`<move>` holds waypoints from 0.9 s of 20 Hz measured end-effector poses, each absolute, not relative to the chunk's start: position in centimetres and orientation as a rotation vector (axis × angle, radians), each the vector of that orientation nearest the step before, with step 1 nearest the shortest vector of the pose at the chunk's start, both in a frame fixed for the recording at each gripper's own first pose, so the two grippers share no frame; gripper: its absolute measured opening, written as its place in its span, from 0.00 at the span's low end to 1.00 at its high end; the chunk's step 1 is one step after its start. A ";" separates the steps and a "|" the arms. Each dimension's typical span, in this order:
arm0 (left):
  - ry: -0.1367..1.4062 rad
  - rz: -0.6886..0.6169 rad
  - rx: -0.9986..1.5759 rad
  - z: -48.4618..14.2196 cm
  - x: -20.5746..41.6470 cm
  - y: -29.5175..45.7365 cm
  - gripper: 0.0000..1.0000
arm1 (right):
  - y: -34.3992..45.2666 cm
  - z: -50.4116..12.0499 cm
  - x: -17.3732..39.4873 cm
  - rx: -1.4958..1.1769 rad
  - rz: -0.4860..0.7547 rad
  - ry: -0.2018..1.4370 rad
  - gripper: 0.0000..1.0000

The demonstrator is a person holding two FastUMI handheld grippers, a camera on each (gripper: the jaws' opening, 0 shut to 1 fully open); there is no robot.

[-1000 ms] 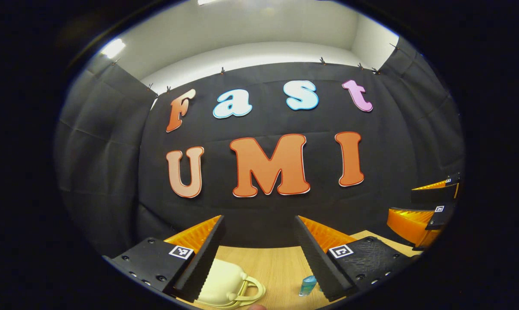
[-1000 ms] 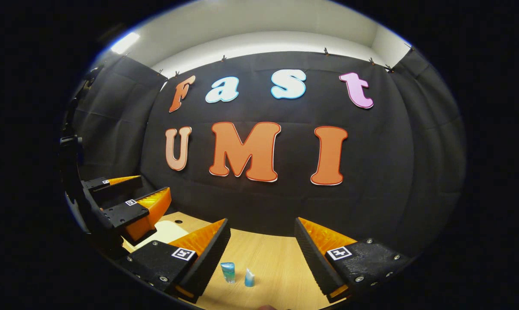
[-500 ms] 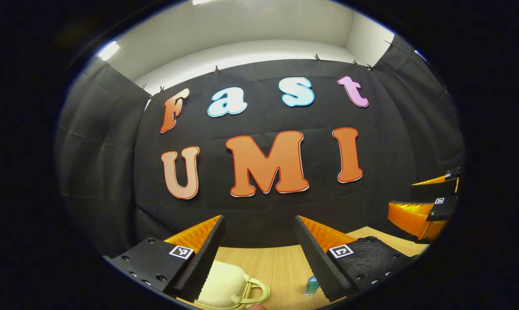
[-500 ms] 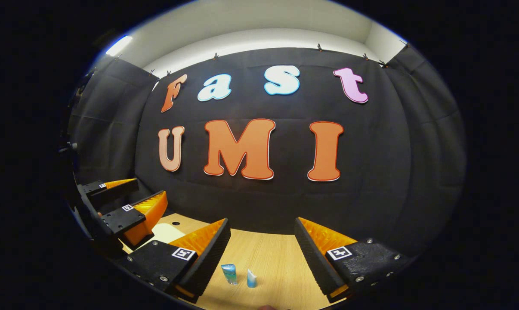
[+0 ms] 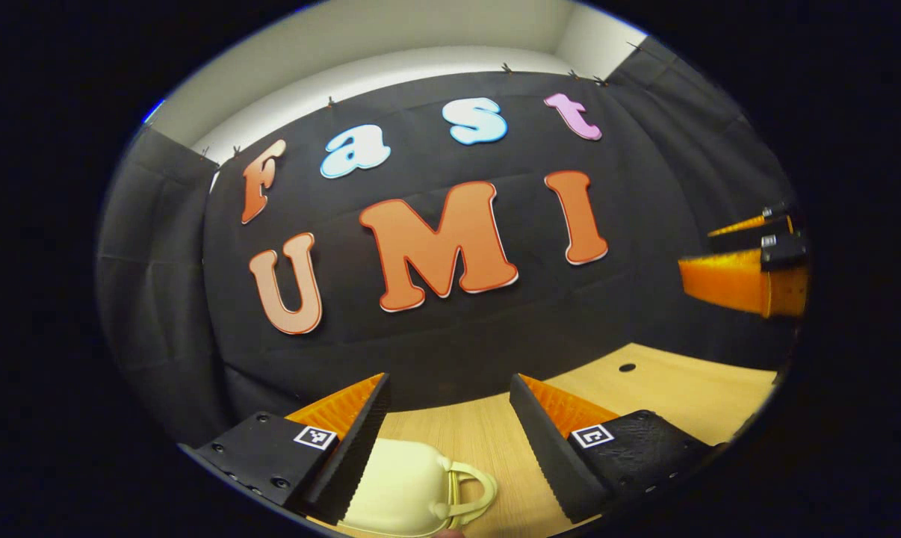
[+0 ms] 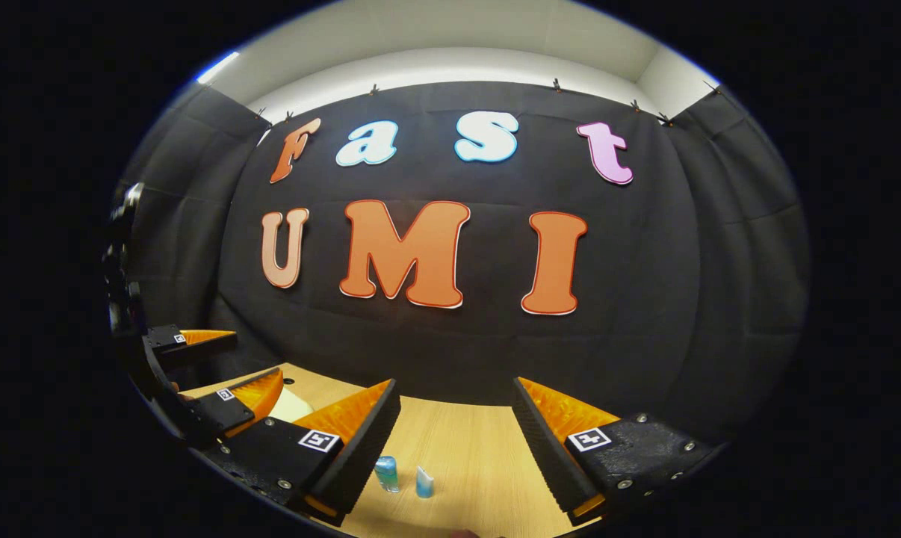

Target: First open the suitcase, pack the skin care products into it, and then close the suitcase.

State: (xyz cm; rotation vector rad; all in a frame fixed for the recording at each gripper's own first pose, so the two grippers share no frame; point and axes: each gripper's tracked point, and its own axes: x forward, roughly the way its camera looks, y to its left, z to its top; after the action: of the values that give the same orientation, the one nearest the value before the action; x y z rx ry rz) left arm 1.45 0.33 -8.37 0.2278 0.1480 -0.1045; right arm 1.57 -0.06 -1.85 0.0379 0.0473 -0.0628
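While both grippers gape, the suitcase (image 5: 402,489) lies shut.

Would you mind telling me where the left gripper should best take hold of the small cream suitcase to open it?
Probably by the looped handle on the cream suitcase. It juts out from the case's right end over the table, leaving an open loop, so coming from above with one finger through suits the open left gripper.
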 end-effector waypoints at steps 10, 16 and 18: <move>0.294 -0.239 0.560 -19.9 1.3 0.4 0.98 | -3.4 -3.1 1.4 0.022 -0.162 0.080 0.95; 0.422 -0.317 0.712 -27.1 -0.1 1.1 0.97 | -4.2 -4.1 1.3 0.013 -0.185 0.105 0.95; 0.444 -0.341 0.759 -28.6 -0.3 1.3 0.97 | -4.3 -4.4 1.2 0.021 -0.186 0.110 0.95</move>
State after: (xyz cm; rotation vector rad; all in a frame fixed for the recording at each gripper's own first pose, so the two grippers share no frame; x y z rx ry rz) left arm -0.29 1.28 -28.60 0.7594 0.4443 -0.3410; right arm 1.24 -4.25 -4.42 0.0209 0.1103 -0.1859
